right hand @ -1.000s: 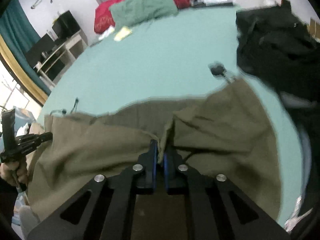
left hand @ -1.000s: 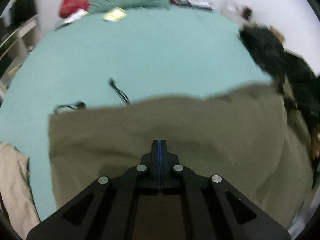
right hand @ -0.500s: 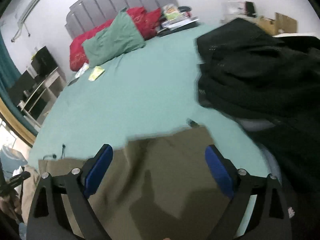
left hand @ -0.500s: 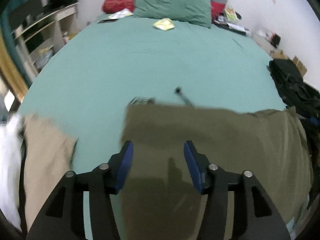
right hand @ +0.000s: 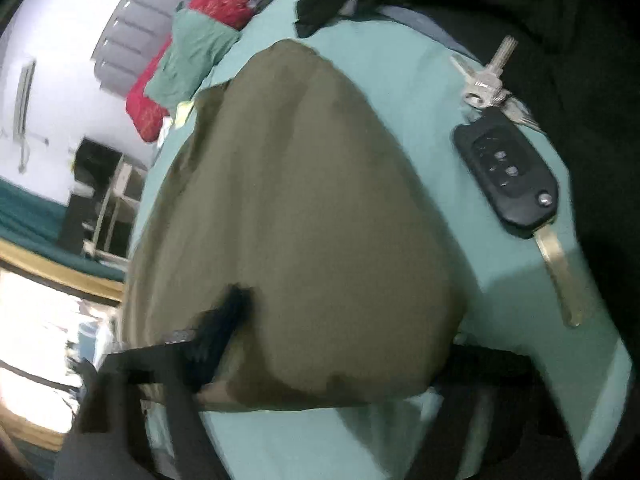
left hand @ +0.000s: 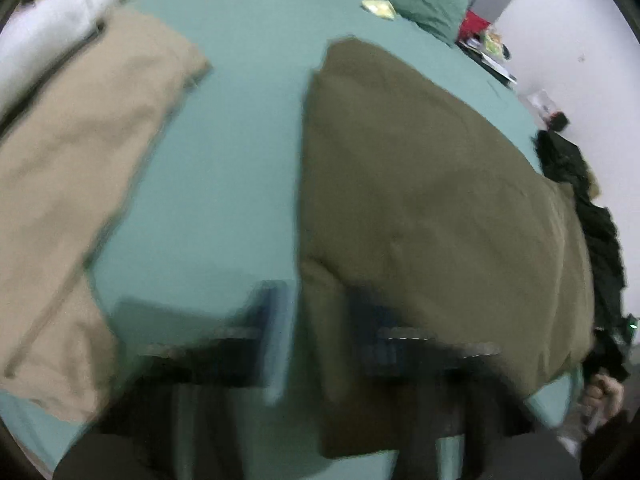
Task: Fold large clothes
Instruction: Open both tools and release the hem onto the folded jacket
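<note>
My left gripper (left hand: 324, 340), blurred at the bottom of the frame, is clenched at the left edge of the olive garment (left hand: 432, 184); I cannot tell if it pinches cloth. My right gripper (right hand: 340, 344) has just been closing, jaws apart around the garment's lower end. The garment lies mid-frame on the bed (left hand: 224, 184).

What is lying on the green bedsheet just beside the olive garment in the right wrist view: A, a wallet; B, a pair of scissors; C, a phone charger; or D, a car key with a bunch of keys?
D: a black car key with a bunch of silver keys lies on the bedsheet, beside the olive garment.
</note>
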`<action>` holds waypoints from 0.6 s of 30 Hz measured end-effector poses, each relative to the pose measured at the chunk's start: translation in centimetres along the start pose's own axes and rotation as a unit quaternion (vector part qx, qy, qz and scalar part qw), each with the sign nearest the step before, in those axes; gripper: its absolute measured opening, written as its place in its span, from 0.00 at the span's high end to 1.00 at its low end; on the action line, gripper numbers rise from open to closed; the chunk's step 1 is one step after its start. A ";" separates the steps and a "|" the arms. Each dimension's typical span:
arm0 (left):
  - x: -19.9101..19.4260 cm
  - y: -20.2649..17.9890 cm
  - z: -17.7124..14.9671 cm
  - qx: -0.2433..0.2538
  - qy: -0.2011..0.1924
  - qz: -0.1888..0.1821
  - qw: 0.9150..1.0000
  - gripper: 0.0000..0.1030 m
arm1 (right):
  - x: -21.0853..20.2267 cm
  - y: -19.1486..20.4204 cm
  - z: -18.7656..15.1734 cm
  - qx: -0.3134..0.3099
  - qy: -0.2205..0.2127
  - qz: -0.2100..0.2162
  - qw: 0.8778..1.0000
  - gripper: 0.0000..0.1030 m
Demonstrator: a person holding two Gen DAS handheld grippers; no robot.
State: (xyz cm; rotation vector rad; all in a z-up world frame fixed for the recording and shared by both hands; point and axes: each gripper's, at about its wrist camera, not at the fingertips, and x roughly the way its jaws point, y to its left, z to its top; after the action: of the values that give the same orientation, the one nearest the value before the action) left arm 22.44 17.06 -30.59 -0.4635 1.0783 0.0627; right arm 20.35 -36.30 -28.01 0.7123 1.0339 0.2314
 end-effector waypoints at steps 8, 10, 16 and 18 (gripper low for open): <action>-7.9 -0.3 -1.3 -0.012 -0.087 0.050 0.995 1.00 | -5.1 4.7 -0.7 -0.051 -0.051 -0.013 0.997 0.86; -9.5 -0.3 -1.9 -0.014 -0.086 0.054 0.995 1.00 | -6.2 5.7 -1.2 -0.066 -0.045 -0.020 0.997 0.86; -10.3 -0.6 -4.1 -0.007 -0.051 0.072 0.996 1.00 | -7.3 3.6 -3.4 -0.071 -0.026 -0.055 0.996 0.86; -9.0 -0.4 -5.4 0.003 -0.021 0.088 0.996 0.98 | -6.5 1.9 -4.0 -0.060 -0.004 -0.070 0.996 0.84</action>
State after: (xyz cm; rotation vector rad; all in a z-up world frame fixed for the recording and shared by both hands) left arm 13.70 16.17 -24.82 -0.3584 1.0764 0.2237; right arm 13.90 -36.34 -23.47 0.5287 1.0482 0.1674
